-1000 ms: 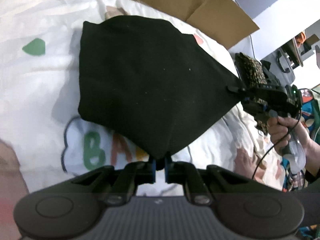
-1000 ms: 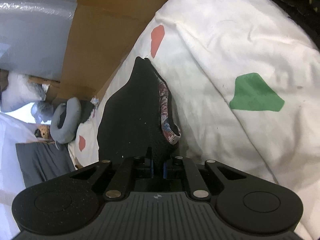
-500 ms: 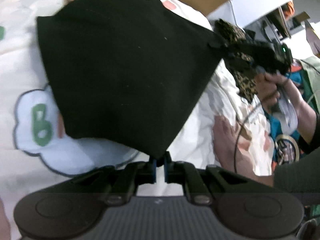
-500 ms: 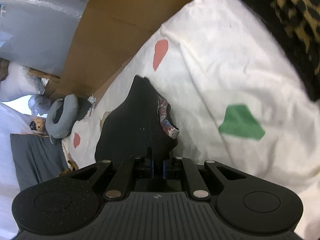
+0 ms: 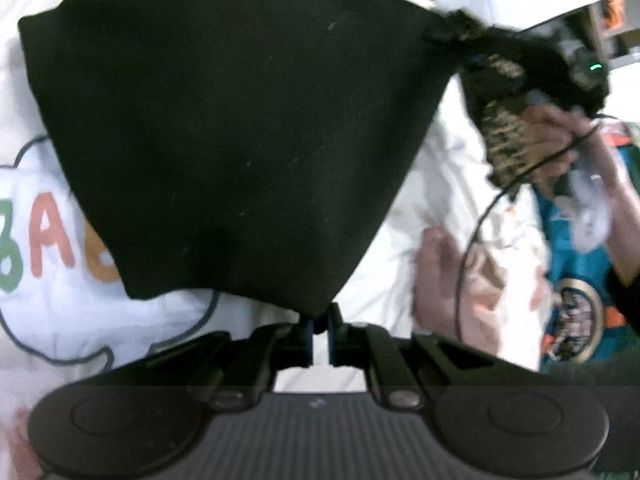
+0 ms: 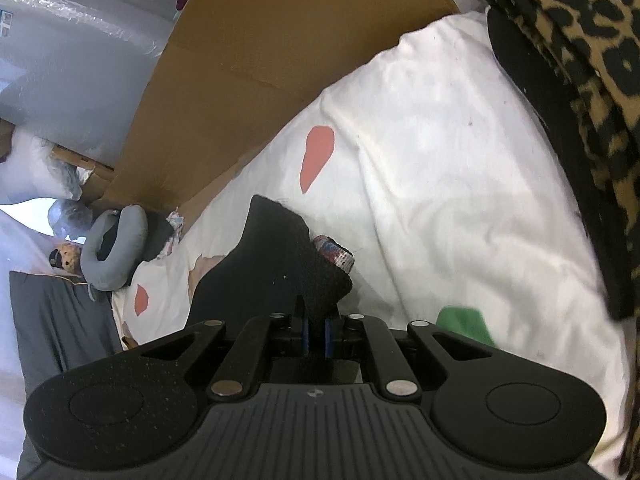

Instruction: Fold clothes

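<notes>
My left gripper (image 5: 319,322) is clamped on one corner of the black cloth (image 5: 224,128), my right gripper (image 6: 316,330) pinches another. It hangs stretched above the white duvet (image 6: 440,184): soft, light, floppy, so I'd hold by corners.

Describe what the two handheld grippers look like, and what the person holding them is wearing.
Each gripper, the left gripper and the right gripper, is matte black plastic with a ribbed top, two round discs, silver screws and blue finger pads. Seen from the left, the right one has a small green light and a black cable. The person wears a teal printed shirt.
</notes>
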